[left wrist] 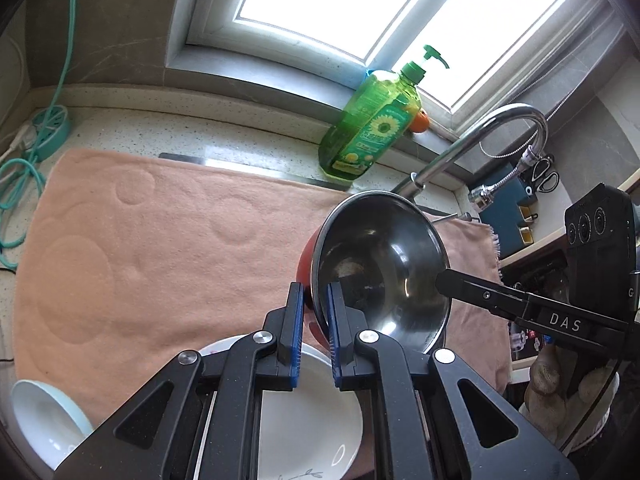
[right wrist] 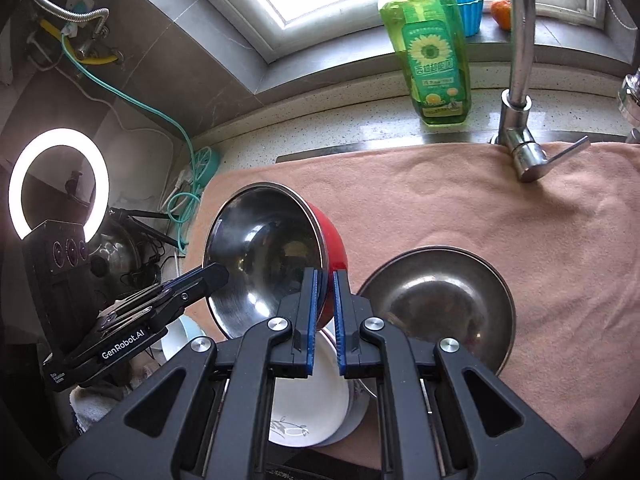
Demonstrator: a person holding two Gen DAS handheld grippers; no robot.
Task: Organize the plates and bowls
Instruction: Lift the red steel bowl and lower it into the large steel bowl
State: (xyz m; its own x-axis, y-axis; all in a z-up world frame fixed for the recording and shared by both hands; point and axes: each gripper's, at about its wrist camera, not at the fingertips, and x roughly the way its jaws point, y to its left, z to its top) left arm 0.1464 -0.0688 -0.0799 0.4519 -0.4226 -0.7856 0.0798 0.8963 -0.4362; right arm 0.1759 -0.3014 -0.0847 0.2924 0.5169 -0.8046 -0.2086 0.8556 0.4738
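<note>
- Red bowl (left wrist: 308, 276) with a steel inside, empty, tilted and held up over the peach towel (left wrist: 160, 240); I've got my left gripper (left wrist: 314, 312) and right gripper (right wrist: 327, 300) each clamped on its rim, opposite sides.
- White plate (left wrist: 312, 420) below, bare.
- Only the right view shows the empty steel bowl (right wrist: 440, 304) on the towel; only the left shows the pale bowl (left wrist: 44, 420) on its side.

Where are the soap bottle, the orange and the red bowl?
soap bottle (right wrist: 434, 60): right wrist view, on its sunflower label.
orange (right wrist: 502, 11): right wrist view, its peel, on the windowsill.
red bowl (right wrist: 332, 240): right wrist view, red outer wall.
</note>
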